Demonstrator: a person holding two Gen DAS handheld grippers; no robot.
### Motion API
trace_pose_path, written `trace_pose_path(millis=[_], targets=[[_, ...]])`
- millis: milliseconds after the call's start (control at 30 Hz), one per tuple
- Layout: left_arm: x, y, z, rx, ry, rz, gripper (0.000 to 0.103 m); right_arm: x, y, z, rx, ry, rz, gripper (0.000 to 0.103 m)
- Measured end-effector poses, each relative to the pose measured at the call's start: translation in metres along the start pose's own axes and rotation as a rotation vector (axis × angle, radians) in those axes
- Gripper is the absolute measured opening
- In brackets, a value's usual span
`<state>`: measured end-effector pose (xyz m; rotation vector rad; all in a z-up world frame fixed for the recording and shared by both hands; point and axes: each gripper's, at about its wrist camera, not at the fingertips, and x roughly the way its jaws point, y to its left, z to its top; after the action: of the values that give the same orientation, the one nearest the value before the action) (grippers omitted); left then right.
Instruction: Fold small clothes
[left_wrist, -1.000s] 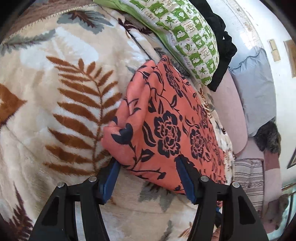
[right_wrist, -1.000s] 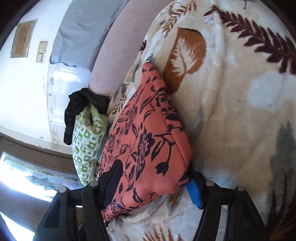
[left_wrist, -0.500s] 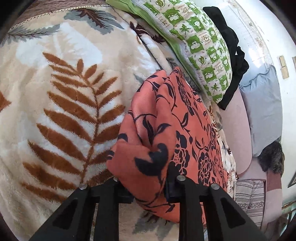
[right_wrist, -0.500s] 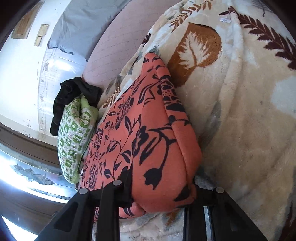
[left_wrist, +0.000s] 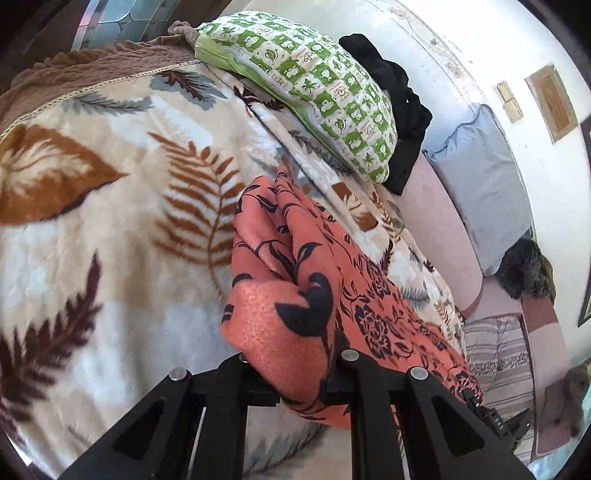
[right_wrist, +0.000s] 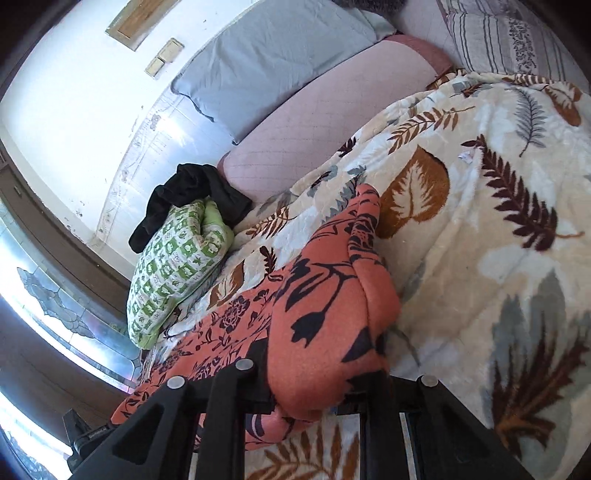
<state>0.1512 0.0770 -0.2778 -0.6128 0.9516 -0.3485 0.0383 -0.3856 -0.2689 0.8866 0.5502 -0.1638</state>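
A folded orange garment with black flower print (left_wrist: 295, 302) lies on a cream leaf-patterned blanket (left_wrist: 110, 229). My left gripper (left_wrist: 299, 387) is shut on one near corner of it, and that edge is lifted off the blanket. In the right wrist view the same garment (right_wrist: 325, 317) is bunched between the fingers of my right gripper (right_wrist: 310, 395), which is shut on its other near corner. The fingertips of both grippers are hidden under the cloth.
A green and white patterned pillow (left_wrist: 325, 96) with a black cloth (left_wrist: 395, 107) behind it lies beyond the garment. A pink bolster (right_wrist: 332, 133), a grey-blue pillow (right_wrist: 280, 55) and a striped cushion (right_wrist: 506, 37) line the wall side.
Both grippers closed on the garment's near corners and lifted them. The garment's near edge has risen and bunched up, and both views have tilted up toward the wall.
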Motion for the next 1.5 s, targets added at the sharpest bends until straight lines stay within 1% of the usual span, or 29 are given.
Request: trace_pose_path(millis=[67, 100, 167, 200, 233, 300, 333, 367, 433, 500, 533, 600, 633, 667, 700, 733, 800, 833, 867, 933, 967, 1033, 1067, 1167, 1233, 1267, 1300, 1400, 1500], targets=[[-0.01, 0.009, -0.028, 0.021, 0.005, 0.034, 0.014, -0.022, -0.01, -0.017, -0.007, 0.022, -0.017, 0.02], [-0.01, 0.015, -0.039, 0.017, 0.019, 0.051, 0.015, -0.027, -0.015, -0.026, -0.008, 0.058, -0.032, 0.02], [0.0, 0.026, -0.048, -0.012, 0.077, 0.067, 0.02, -0.027, -0.032, -0.04, 0.033, 0.178, -0.11, 0.024], [0.005, 0.032, -0.048, -0.042, 0.093, 0.076, 0.025, -0.026, -0.041, -0.043, 0.076, 0.215, -0.135, 0.027], [0.008, 0.036, -0.046, -0.069, 0.096, 0.052, 0.028, -0.028, -0.05, -0.044, 0.121, 0.229, -0.146, 0.028], [0.008, 0.039, -0.042, -0.096, 0.108, -0.002, 0.041, -0.041, -0.057, -0.042, 0.173, 0.21, -0.165, 0.032], [0.008, 0.04, -0.041, -0.099, 0.115, -0.04, 0.055, -0.05, -0.056, -0.041, 0.169, 0.186, -0.178, 0.033], [0.009, 0.04, -0.04, -0.105, 0.115, -0.065, 0.062, -0.059, -0.051, -0.04, 0.148, 0.15, -0.212, 0.033], [0.008, 0.037, -0.041, -0.105, 0.092, -0.054, 0.063, -0.074, -0.034, -0.04, 0.063, 0.071, -0.288, 0.034], [0.011, 0.028, -0.042, -0.056, 0.067, -0.019, 0.062, -0.076, -0.012, -0.039, -0.034, 0.011, -0.343, 0.034], [0.012, 0.023, -0.042, -0.022, 0.056, -0.001, 0.061, -0.075, -0.001, -0.038, -0.072, -0.012, -0.348, 0.034], [0.015, 0.018, -0.042, 0.031, 0.037, 0.039, 0.05, -0.065, 0.021, -0.037, -0.149, -0.035, -0.327, 0.034], [0.015, 0.018, -0.041, 0.045, 0.032, 0.058, 0.036, -0.057, 0.032, -0.037, -0.187, -0.029, -0.312, 0.034], [0.017, 0.019, -0.04, 0.052, 0.035, 0.075, 0.032, -0.047, 0.043, -0.038, -0.227, -0.018, -0.306, 0.034], [0.019, 0.021, -0.039, 0.048, 0.041, 0.072, 0.031, -0.04, 0.054, -0.037, -0.267, -0.023, -0.321, 0.034], [0.02, 0.023, -0.038, 0.036, 0.041, 0.065, 0.031, -0.037, 0.064, -0.037, -0.297, -0.052, -0.336, 0.034], [0.02, 0.023, -0.038, 0.035, 0.04, 0.062, 0.031, -0.04, 0.079, -0.032, -0.315, -0.137, -0.326, 0.034], [0.021, 0.022, -0.038, 0.041, 0.037, 0.063, 0.034, -0.039, 0.087, -0.029, -0.319, -0.156, -0.301, 0.034], [0.023, 0.021, -0.038, 0.045, 0.033, 0.059, 0.039, -0.037, 0.095, -0.027, -0.329, -0.167, -0.267, 0.034], [0.024, 0.018, -0.037, 0.049, 0.03, 0.058, 0.043, -0.03, 0.11, -0.026, -0.355, -0.179, -0.189, 0.034], [0.024, 0.016, -0.037, 0.053, 0.023, 0.064, 0.043, -0.023, 0.115, -0.028, -0.365, -0.15, -0.137, 0.034], [0.026, 0.012, -0.038, 0.067, 0.014, 0.075, 0.042, 0.006, 0.123, -0.036, -0.362, -0.008, -0.037, 0.034], [0.026, 0.009, -0.039, 0.078, 0.007, 0.086, 0.04, 0.023, 0.122, -0.044, -0.355, 0.064, -0.018, 0.034], [0.026, 0.003, -0.04, 0.125, -0.015, 0.102, 0.026, 0.079, 0.109, -0.072, -0.341, 0.251, -0.024, 0.031], [0.025, 0.0, -0.04, 0.162, -0.033, 0.109, 0.022, 0.12, 0.084, -0.091, -0.233, 0.43, -0.026, 0.032], [0.024, -0.002, -0.04, 0.176, -0.039, 0.109, 0.022, 0.118, 0.075, -0.092, -0.182, 0.388, 0.011, 0.029], [0.024, -0.003, -0.04, 0.183, -0.044, 0.108, 0.022, 0.117, 0.072, -0.089, -0.153, 0.391, 0.031, 0.029], [0.022, -0.008, -0.041, 0.195, -0.061, 0.097, 0.022, 0.117, 0.063, -0.083, -0.097, 0.445, 0.066, 0.028], [0.022, -0.018, -0.043, 0.237, -0.083, 0.115, 0.022, 0.116, 0.053, -0.079, -0.048, 0.473, 0.112, 0.028]])
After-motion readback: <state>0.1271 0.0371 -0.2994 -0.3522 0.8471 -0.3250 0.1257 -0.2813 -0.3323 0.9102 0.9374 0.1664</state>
